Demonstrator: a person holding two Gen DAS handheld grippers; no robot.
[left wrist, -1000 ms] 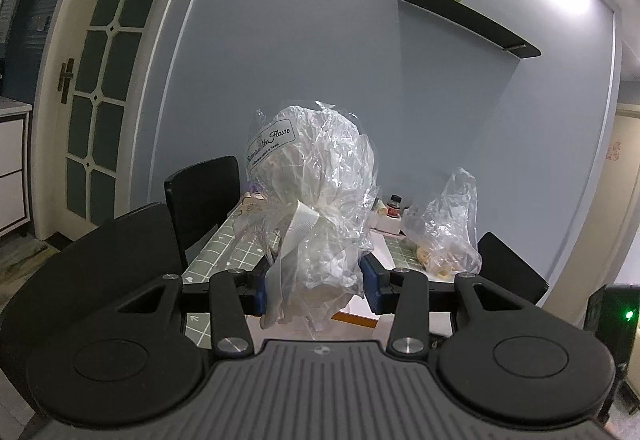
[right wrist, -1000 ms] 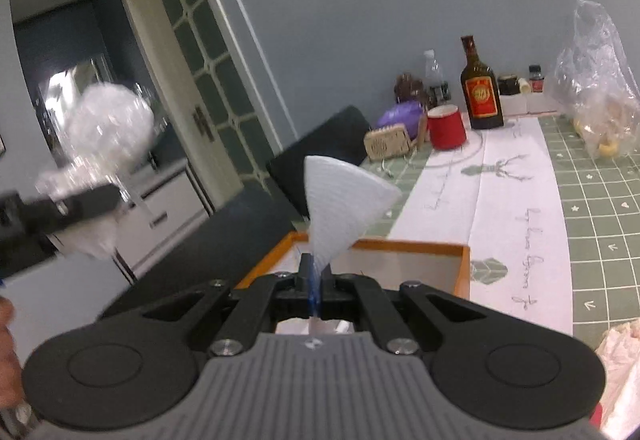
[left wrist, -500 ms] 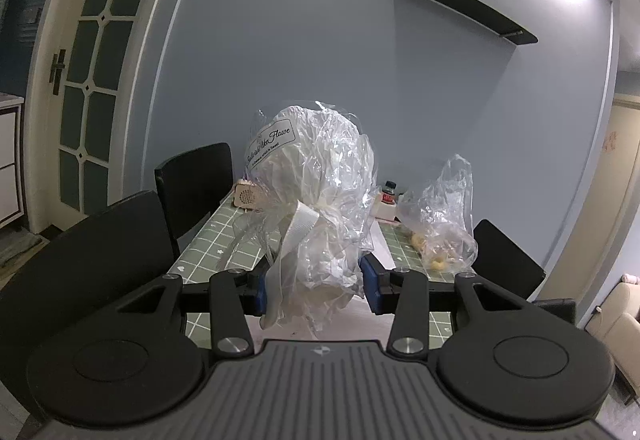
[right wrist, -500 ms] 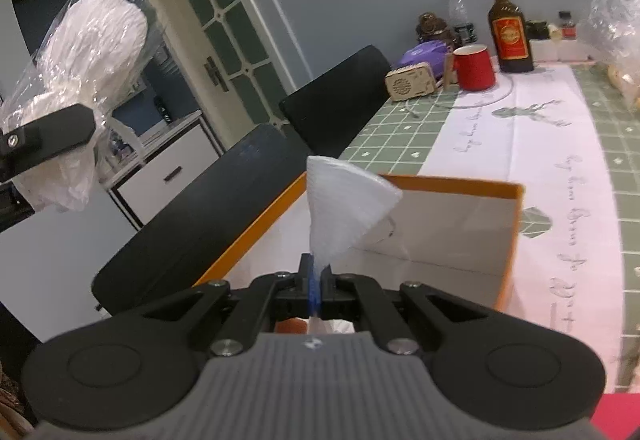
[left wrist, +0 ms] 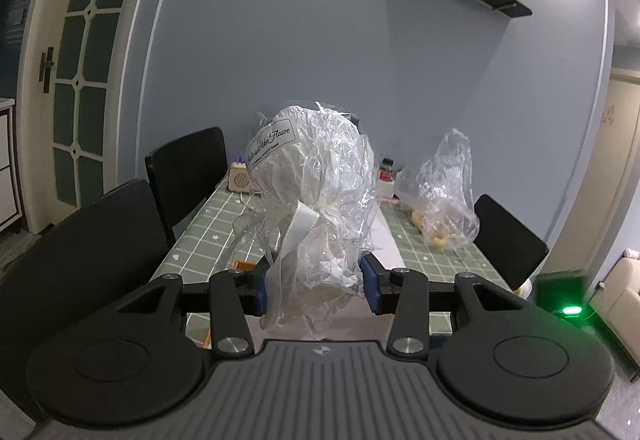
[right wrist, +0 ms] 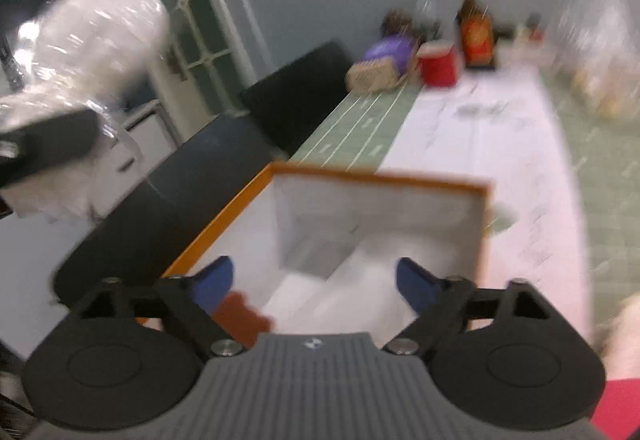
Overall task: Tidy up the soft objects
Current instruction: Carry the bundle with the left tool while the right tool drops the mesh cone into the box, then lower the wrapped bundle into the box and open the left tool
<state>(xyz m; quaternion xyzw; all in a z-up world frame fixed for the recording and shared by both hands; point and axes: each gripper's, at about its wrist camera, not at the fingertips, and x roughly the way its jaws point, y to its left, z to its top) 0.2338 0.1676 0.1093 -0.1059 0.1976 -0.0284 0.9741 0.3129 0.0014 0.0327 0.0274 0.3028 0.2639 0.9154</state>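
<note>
The left gripper (left wrist: 314,290) is closed partway on a cellophane-wrapped white bundle (left wrist: 312,176), its blue pads pressing the crinkled wrap just below the ribbon bow (left wrist: 302,226), so the bundle stands upright above the jaws, held over the near end of the green checked table (left wrist: 208,236). It looks light and squashy; the clear film is slippery and creases easily, so the gathered neck under the bow is probably the soundest place to hold, since the puffy head would only crush. The right gripper (right wrist: 314,286) hangs over an orange-rimmed white box (right wrist: 376,180) at the table's near end. Its jaws are opening wide and nothing sits between the pads. The view is blurred; a pale folded shape (right wrist: 316,248) lies inside the box, though what it is cannot be told. The bundle also shows at the far left of the right wrist view, beside the box and not yet over it.
</note>
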